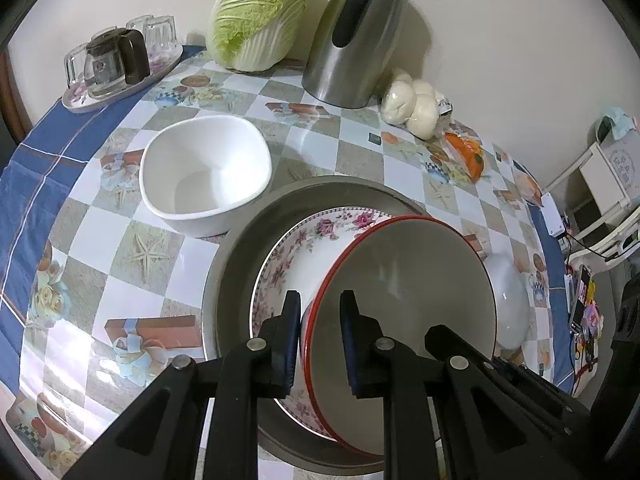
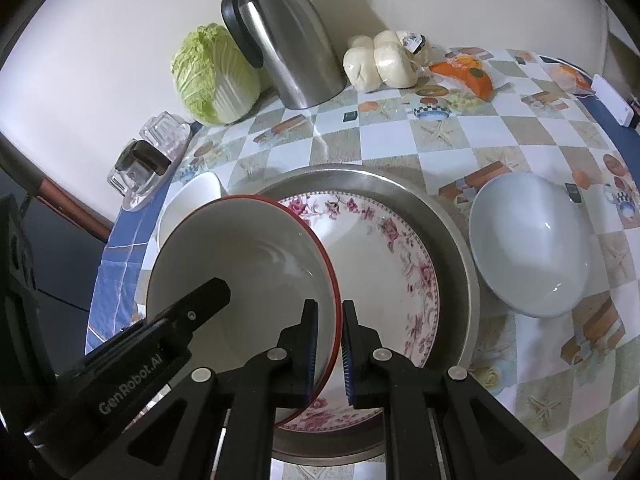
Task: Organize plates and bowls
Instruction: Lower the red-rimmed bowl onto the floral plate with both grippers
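A red-rimmed bowl (image 1: 404, 300) (image 2: 248, 264) sits tilted over a floral plate (image 1: 304, 248) (image 2: 384, 256), which lies in a large metal dish (image 1: 248, 240) (image 2: 448, 224). My left gripper (image 1: 320, 304) straddles the bowl's left rim, one finger outside and one inside, closed on it. My right gripper (image 2: 330, 312) pinches the bowl's right rim the same way. A white square bowl (image 1: 204, 172) (image 2: 192, 196) stands left of the dish. A pale grey bowl (image 2: 528, 248) (image 1: 508, 300) stands right of it.
At the back by the wall stand a steel kettle (image 1: 356, 36) (image 2: 284, 40), a cabbage (image 1: 256, 16) (image 2: 212, 76), bagged buns (image 1: 412, 104) (image 2: 380, 60) and a tray of glasses (image 1: 116, 64) (image 2: 148, 156). Orange packets (image 1: 464, 152) (image 2: 468, 72) lie at the right.
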Available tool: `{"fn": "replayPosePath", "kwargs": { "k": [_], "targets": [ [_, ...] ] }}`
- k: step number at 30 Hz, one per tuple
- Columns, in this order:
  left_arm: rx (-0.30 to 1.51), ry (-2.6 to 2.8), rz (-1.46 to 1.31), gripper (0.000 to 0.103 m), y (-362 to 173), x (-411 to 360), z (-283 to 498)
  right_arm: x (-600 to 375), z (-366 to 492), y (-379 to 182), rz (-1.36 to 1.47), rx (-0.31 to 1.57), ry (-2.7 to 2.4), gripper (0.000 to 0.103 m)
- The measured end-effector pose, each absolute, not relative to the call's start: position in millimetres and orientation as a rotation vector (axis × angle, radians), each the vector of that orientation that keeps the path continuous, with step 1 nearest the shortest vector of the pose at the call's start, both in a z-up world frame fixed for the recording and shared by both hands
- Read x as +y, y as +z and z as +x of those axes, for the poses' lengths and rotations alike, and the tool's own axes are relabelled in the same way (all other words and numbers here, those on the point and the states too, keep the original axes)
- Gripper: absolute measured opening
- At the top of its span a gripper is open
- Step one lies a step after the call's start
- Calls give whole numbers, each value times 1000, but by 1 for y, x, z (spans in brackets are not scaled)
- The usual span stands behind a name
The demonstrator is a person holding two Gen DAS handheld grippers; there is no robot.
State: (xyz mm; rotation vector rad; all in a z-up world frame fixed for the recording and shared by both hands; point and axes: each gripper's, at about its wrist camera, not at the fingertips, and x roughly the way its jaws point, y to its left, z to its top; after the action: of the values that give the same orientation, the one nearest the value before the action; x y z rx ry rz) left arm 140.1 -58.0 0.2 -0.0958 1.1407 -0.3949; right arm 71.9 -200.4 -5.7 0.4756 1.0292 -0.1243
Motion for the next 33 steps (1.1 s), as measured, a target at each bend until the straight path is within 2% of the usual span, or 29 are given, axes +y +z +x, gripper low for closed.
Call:
{"fn": "replayPosePath", "kwargs": {
  "k": [17, 21, 33],
  "targets": [
    [1205, -392, -104, 21, -20, -63, 149, -207, 78, -24, 500, 1057, -135, 14],
    [1202, -397, -99, 25, -20, -66, 150, -208, 80, -26, 507, 1051, -132, 15],
    [1193, -400, -114, 25, -20, -64, 153, -211, 83, -27, 534, 1019, -122, 15]
  ]
}}
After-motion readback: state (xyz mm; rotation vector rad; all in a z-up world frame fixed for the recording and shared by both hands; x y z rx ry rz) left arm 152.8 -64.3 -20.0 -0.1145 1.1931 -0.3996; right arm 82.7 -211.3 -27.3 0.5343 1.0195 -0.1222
